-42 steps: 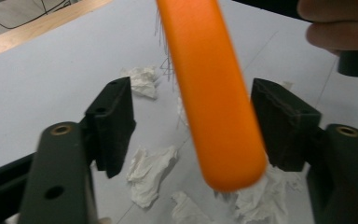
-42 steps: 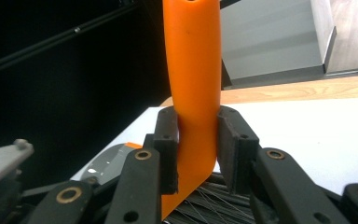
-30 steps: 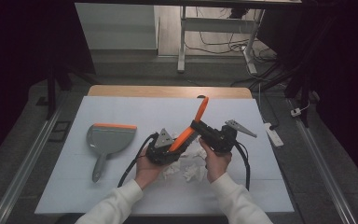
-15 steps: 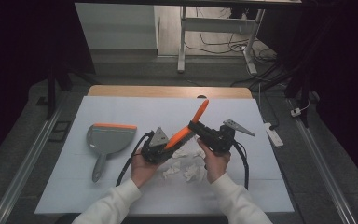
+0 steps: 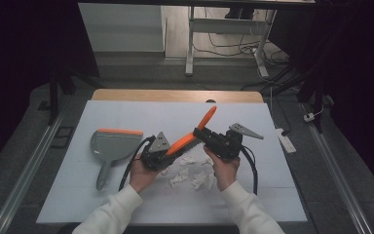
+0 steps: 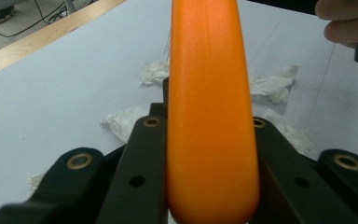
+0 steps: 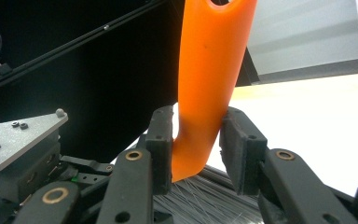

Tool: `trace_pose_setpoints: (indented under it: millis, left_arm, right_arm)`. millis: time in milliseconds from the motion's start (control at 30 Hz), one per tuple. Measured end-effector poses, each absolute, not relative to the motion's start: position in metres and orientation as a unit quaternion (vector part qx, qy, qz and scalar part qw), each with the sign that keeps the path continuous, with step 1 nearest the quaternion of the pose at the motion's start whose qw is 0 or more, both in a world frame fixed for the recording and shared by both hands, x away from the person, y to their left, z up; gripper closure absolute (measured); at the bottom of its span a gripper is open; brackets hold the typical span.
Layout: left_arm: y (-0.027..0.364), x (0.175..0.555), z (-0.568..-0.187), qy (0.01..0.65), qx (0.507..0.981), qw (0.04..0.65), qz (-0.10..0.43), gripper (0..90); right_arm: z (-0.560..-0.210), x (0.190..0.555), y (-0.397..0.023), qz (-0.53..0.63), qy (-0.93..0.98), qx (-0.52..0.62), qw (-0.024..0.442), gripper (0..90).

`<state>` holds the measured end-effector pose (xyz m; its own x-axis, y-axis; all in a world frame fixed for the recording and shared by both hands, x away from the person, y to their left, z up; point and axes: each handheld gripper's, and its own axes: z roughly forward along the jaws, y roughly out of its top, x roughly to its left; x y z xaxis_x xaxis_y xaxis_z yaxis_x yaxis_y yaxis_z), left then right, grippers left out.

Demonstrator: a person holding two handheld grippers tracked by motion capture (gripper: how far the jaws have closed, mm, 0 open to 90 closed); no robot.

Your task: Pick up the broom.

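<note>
Together we hold an orange-handled brush (image 5: 190, 136) between our two tools above the middle of the white table (image 5: 126, 109). Our left gripper (image 5: 161, 155) is clamped on the orange handle: in the left gripper view the handle (image 6: 209, 116) fills the space between the black jaws, and both pads press against its sides. Our right gripper (image 5: 205, 137) sits further along the same brush, toward its bristle end. In the right gripper view the handle (image 7: 209, 88) rises between the jaws; the pad on the left of that view touches it, while the pad on the right stands just clear, with a thin strip of light between them. Those jaws have just been opening, with the handle between them. Pale bristles (image 7: 200, 198) show below the handle in that view.

From the high view, the brush slants up and away from us, its free orange tip pointing toward the far edge of the table. Directly beneath our hands lie several crumpled white paper scraps (image 5: 190, 173), scattered loosely on the tabletop. Some of them also show behind the handle in the left gripper view. Well to our left, a grey dustpan (image 5: 109, 146) with an orange lip rests flat on the table, its handle pointing back toward us.
</note>
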<state>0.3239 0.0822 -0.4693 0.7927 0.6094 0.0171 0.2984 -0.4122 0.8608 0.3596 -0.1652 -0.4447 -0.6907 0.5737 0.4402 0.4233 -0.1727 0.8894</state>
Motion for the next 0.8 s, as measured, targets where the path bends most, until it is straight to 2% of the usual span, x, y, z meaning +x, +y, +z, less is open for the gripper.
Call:
trace_pose_setpoints:
  millis: [200,300,400,433,467,533,667,800]
  left_arm:
    - [0.086,0.324,-0.469,0.269,0.829,0.461,0.168,80.2]
    - [0.092,0.326,-0.468,0.271,0.829,0.459,0.168,80.3]
    - [0.096,0.327,-0.467,0.268,0.834,0.453,0.163,80.3]
    - [0.097,0.327,-0.466,0.267,0.837,0.449,0.163,80.3]
    - [0.099,0.328,-0.466,0.264,0.840,0.445,0.163,80.3]
    - [0.104,0.330,-0.465,0.265,0.844,0.439,0.156,80.3]
    - [0.109,0.336,-0.464,0.260,0.860,0.416,0.140,80.2]
    - [0.107,0.340,-0.464,0.250,0.874,0.397,0.127,80.2]
  right_arm:
    - [-0.446,0.362,-0.165,0.655,0.649,0.384,0.049,60.0]
    - [-0.441,0.359,-0.169,0.648,0.659,0.376,0.070,52.1]
    - [-0.435,0.356,-0.175,0.641,0.668,0.367,0.095,49.0]
    - [-0.427,0.354,-0.181,0.625,0.689,0.347,0.117,46.1]
    - [-0.427,0.354,-0.181,0.625,0.689,0.347,0.117,46.1]
    - [-0.411,0.350,-0.191,0.588,0.733,0.310,0.146,41.7]
    - [-0.392,0.348,-0.196,0.527,0.793,0.262,0.161,39.2]
    - [-0.381,0.350,-0.192,0.487,0.830,0.223,0.155,37.0]
